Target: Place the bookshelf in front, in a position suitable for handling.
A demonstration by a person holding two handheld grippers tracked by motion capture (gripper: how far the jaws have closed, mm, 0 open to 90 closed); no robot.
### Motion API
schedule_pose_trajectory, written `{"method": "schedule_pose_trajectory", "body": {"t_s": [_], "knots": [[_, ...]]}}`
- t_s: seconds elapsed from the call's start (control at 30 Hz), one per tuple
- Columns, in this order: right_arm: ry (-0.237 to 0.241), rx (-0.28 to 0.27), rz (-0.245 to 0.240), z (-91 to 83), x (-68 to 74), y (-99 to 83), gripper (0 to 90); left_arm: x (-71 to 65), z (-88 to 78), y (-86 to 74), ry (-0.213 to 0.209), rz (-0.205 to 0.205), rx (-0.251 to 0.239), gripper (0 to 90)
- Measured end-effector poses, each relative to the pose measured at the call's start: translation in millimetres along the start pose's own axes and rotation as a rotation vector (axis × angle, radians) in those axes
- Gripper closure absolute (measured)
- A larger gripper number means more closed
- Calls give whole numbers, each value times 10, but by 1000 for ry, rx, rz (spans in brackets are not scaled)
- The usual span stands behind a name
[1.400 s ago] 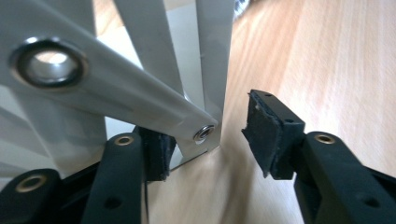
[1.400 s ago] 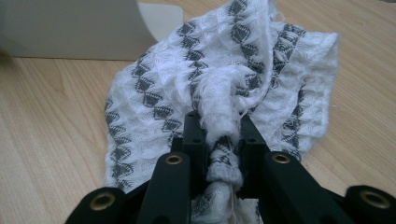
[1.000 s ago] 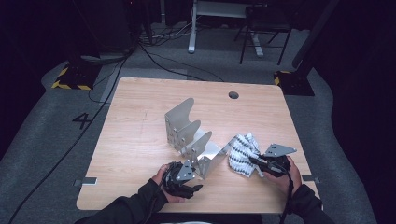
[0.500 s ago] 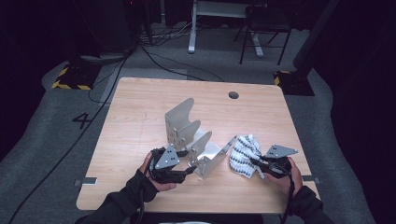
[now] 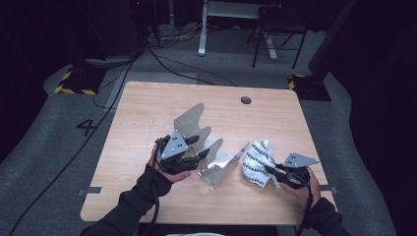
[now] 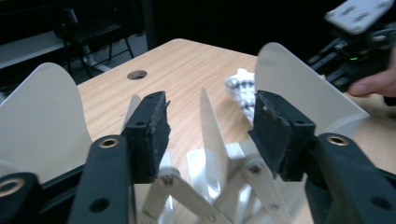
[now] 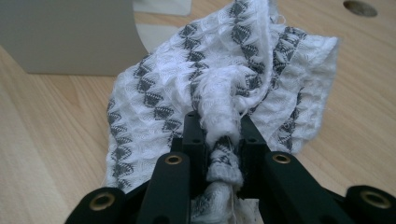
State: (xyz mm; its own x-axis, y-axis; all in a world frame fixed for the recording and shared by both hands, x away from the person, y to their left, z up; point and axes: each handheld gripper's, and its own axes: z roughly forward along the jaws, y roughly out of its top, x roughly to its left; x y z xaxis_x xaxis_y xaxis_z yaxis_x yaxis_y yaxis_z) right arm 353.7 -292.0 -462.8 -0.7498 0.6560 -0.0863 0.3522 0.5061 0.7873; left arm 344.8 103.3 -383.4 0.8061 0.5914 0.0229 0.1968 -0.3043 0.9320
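Observation:
A folding metal rack [image 5: 189, 120] with curved upright plates stands in the middle of the wooden table [image 5: 147, 108]. My left gripper [image 5: 199, 147] hovers at the rack's left side, raised off the table. Its jaws have just been closing and stand open. In the left gripper view a thin plate of the rack [image 6: 210, 126] shows in the gap between the pads [image 6: 152, 135], untouched. A white cloth [image 5: 255, 160] with a grey pattern lies right of the rack. My right gripper [image 7: 223, 140] is shut on a bunched fold of the cloth [image 7: 187, 70], low at the table's right front.
A round cable hole [image 5: 246, 100] sits near the table's far edge. Beyond the table, on the grey floor, are a chair [image 5: 275, 34], desk legs and loose cables [image 5: 113, 93]. A rack plate [image 7: 70, 32] stands close to the left of the cloth.
My left gripper rose from the front edge and moved away from the person to the rack's left side, and its jaws narrowed. The right gripper and the cloth stayed put.

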Motion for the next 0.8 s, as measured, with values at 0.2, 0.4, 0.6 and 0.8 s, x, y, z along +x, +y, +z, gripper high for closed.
{"method": "schedule_pose_trajectory", "body": {"t_s": [0.2, 0.4, 0.6, 0.8], "knots": [[19, -91, -45, -131, 163, 172, 782, 64, 204, -13, 26, -18, 57, 544], [21, -151, -85, -205, 314, 302, 781, 95, 321, -27, 7, -34, 77, 559], [26, -192, -152, -217, 470, 465, 781, 91, 417, -33, -25, -37, 101, 640], [27, -213, -188, -164, 563, 604, 781, 71, 487, -24, -50, -37, 112, 714]]}}
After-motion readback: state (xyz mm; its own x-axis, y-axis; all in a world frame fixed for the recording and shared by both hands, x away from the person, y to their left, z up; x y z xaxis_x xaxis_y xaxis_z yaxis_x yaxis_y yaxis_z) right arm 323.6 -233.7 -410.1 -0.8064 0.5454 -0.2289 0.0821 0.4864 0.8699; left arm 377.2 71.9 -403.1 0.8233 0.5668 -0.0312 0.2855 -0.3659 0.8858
